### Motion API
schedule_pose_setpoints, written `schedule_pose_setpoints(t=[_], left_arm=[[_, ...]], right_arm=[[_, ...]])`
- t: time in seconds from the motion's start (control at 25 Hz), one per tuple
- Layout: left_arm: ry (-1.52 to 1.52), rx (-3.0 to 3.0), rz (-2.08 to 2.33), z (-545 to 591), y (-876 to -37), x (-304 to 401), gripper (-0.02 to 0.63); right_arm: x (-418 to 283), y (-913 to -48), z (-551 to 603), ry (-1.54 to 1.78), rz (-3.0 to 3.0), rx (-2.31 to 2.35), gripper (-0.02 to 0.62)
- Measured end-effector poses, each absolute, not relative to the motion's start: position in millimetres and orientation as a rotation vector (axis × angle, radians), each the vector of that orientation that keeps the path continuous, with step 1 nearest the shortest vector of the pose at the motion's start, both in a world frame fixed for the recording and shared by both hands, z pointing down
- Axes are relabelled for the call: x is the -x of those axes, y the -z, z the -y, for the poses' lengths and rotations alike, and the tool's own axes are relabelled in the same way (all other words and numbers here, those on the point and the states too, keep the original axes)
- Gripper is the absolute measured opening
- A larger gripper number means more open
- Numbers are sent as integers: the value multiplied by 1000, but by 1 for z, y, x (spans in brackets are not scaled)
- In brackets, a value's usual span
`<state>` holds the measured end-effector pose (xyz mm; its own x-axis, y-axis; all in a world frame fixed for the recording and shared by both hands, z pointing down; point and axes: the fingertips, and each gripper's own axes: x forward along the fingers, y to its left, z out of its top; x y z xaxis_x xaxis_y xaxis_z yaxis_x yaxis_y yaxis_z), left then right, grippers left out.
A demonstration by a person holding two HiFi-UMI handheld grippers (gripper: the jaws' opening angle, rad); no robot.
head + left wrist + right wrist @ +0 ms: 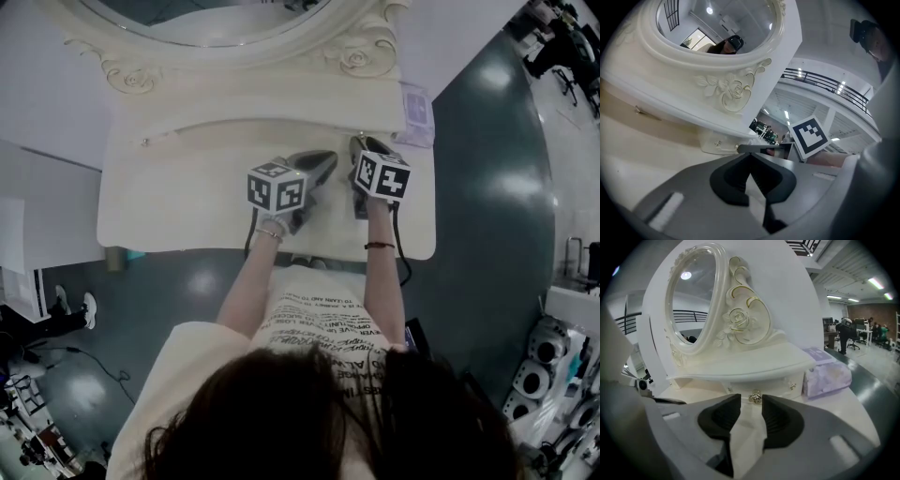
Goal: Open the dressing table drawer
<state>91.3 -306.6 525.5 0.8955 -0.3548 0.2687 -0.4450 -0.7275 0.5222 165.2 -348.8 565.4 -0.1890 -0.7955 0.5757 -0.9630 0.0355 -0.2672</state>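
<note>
The cream dressing table [169, 202] carries an oval mirror [691, 301] on a carved frame. Under the mirror's shelf sits a small drawer [761, 386] with a gold knob [755, 397]. My right gripper [751, 405] is open, with the knob just ahead of the gap between its fingertips and not touched by the pads. In the head view the right gripper [360, 148] points at the base of the mirror unit. My left gripper [322, 161] lies beside it on the left; in its own view the left gripper [750, 157] has its pad tips together with nothing between them.
A purple tissue pack [828, 372] lies on the tabletop to the right of the drawers, at the table's right rear corner [415, 112]. Further small gold knobs [792, 386] flank the middle one. The right gripper's marker cube [810, 136] shows close by in the left gripper view.
</note>
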Motion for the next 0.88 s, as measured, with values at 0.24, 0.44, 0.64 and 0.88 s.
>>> schedule_pose_setpoints(t=[0.24,0.44,0.64,0.88], left_arm=[[-217,-2454,566,309,-529,-91,-1],[-222,-2456,567,313,-529,-92,0],[-236,-2455,569,314,-531,-90,0],[-242,-2457,574,315,-532,-88,0]], right_arm=[[-168,-568,354,-907,2028,-1815,130],[-169,-572,358,-922,2012,-1821,129],[-167,-576,359,-944,2006,-1828,129],[-172,-579,359,-950,1965,-1849,104]])
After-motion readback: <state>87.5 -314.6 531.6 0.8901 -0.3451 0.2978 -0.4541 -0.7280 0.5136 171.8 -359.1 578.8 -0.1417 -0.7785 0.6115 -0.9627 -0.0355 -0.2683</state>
